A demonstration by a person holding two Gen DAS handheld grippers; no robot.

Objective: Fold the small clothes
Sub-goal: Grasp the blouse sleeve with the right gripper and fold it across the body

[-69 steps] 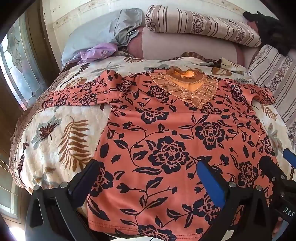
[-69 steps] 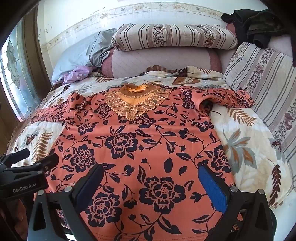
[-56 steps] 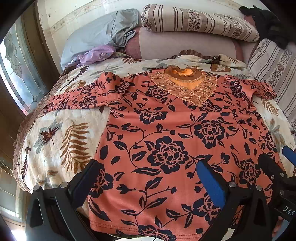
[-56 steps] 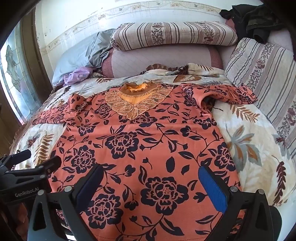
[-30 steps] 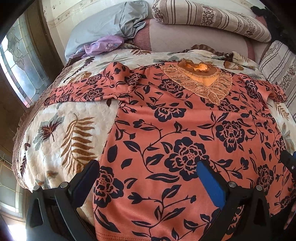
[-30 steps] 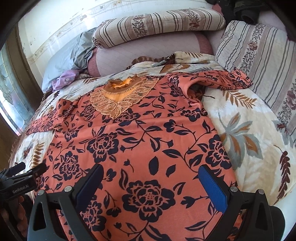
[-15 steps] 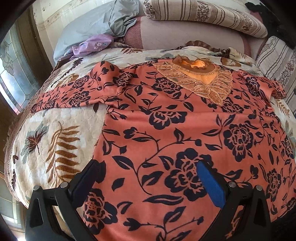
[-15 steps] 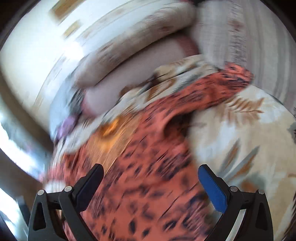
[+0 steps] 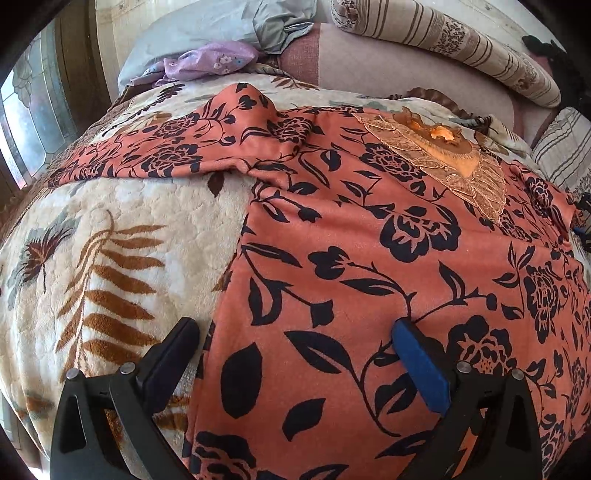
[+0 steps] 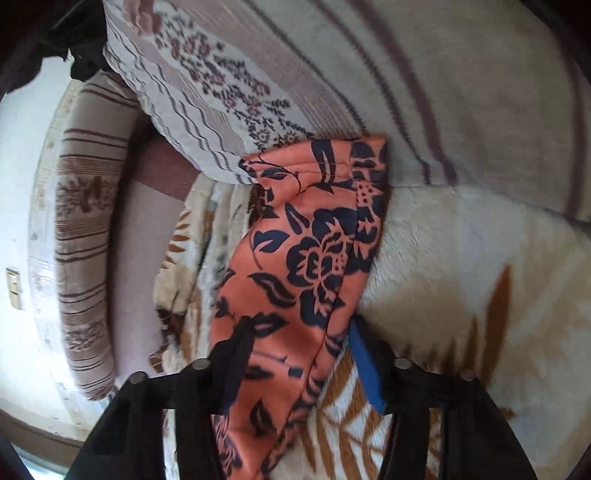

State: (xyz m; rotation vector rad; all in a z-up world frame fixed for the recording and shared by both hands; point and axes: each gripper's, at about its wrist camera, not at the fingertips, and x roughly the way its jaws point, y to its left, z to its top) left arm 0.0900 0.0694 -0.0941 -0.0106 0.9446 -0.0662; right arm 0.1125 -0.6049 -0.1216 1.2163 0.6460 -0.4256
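Note:
An orange top with black flowers (image 9: pixel 369 258) lies flat on the bed, its lace collar (image 9: pixel 443 155) at the far side. My left gripper (image 9: pixel 295 354) hovers low over the top's near left side, jaws wide open, one finger over the blanket and the blue pad (image 9: pixel 417 362) over the cloth. In the right wrist view the top's right sleeve (image 10: pixel 314 251) runs away from me to its cuff against a striped pillow. My right gripper (image 10: pixel 299 354), rolled onto its side, straddles this sleeve and its jaws are closing, the cloth between them still lying loose.
A cream blanket with brown leaf print (image 9: pixel 110 240) covers the bed. Striped pillows (image 10: pixel 332 74) line the head and right side, and a long bolster (image 9: pixel 443 33) lies at the back. Grey and lilac cloths (image 9: pixel 210 62) sit at the far left, by a stained-glass window (image 9: pixel 33 110).
My right gripper swept from the hem to the right sleeve, rolled onto its side, and its jaws narrowed around the sleeve. My left gripper moved forward and lower over the top's left side.

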